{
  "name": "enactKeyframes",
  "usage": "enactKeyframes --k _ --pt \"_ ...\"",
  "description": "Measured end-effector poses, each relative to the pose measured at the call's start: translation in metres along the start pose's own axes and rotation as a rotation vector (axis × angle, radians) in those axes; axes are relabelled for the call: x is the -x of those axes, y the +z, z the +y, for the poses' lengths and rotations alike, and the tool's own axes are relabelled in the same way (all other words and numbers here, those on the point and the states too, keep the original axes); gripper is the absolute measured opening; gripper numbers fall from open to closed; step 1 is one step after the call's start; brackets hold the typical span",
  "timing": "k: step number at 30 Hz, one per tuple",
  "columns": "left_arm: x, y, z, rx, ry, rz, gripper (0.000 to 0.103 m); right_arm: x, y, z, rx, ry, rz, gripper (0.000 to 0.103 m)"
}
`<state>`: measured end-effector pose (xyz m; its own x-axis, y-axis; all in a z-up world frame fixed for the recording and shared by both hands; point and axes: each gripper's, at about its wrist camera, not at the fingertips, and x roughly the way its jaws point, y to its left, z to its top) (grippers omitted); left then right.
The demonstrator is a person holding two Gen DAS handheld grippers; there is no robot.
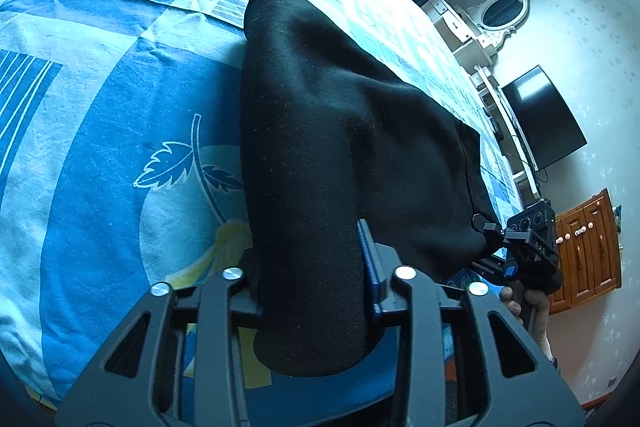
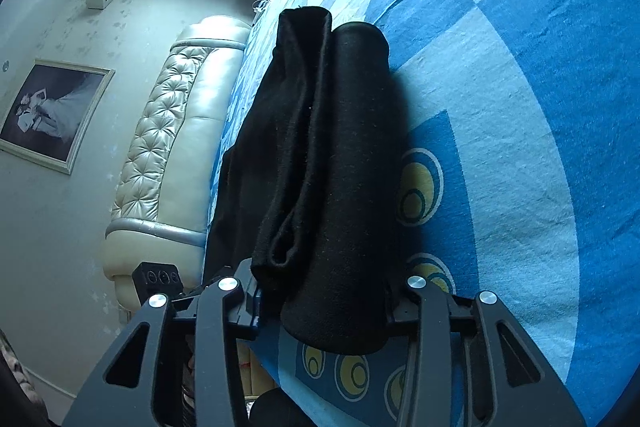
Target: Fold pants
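A: Both grippers are in on the pants [image 1: 340,131] now, one pair, black, stretched out ahead of them across the bed [image 1: 100,131].

B: How far along would you call it?

A: Partway, I'd judge. From the right gripper [image 2: 324,307] you can see the cloth already doubled lengthways: two long layers side by side running straight ahead, with an open hem end just in front of its left finger. It isn't a compact stack, so at least one cross fold looks left to do.

B: And the grips?

A: The left gripper [image 1: 312,291] is at a middling width, with a thick bunch of fabric filling the gap between its fingers; that reads as a hold. The right one is a bit wider, a rolled bundle packed between its fingers, held too as far as I can tell.

B: Count it up for me.

A: One pair of pants, one bed, two grippers. In the left view, the right gripper sits off to the right at the pants' other near corner, with the person's hand [image 1: 528,311] on its handle.

B: Anything else on the bed?

A: Nothing I can see.
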<state>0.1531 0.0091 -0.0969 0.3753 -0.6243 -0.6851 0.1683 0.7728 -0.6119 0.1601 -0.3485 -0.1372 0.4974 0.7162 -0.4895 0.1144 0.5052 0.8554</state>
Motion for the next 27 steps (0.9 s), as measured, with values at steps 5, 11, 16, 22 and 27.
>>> enactKeyframes --k 5,11,16,22,27 --pt "-0.001 0.001 0.011 0.045 -0.031 -0.044 0.076 0.002 0.002 0.006 -0.01 0.076 -0.003 0.073" --pt "-0.009 0.013 0.011 -0.001 -0.045 -0.044 0.08 0.003 0.004 0.003 -0.026 0.093 -0.005 0.073" --pt "-0.021 0.021 0.012 -0.037 -0.031 -0.03 0.08 -0.002 0.009 0.001 -0.006 0.097 -0.005 0.073" --pt "-0.024 0.021 0.007 -0.093 0.007 -0.022 0.075 -0.01 0.011 0.004 0.037 0.051 0.016 0.069" --pt "-0.024 0.021 0.005 -0.094 -0.019 0.004 0.053 -0.011 0.009 0.001 0.045 -0.02 0.027 0.043"
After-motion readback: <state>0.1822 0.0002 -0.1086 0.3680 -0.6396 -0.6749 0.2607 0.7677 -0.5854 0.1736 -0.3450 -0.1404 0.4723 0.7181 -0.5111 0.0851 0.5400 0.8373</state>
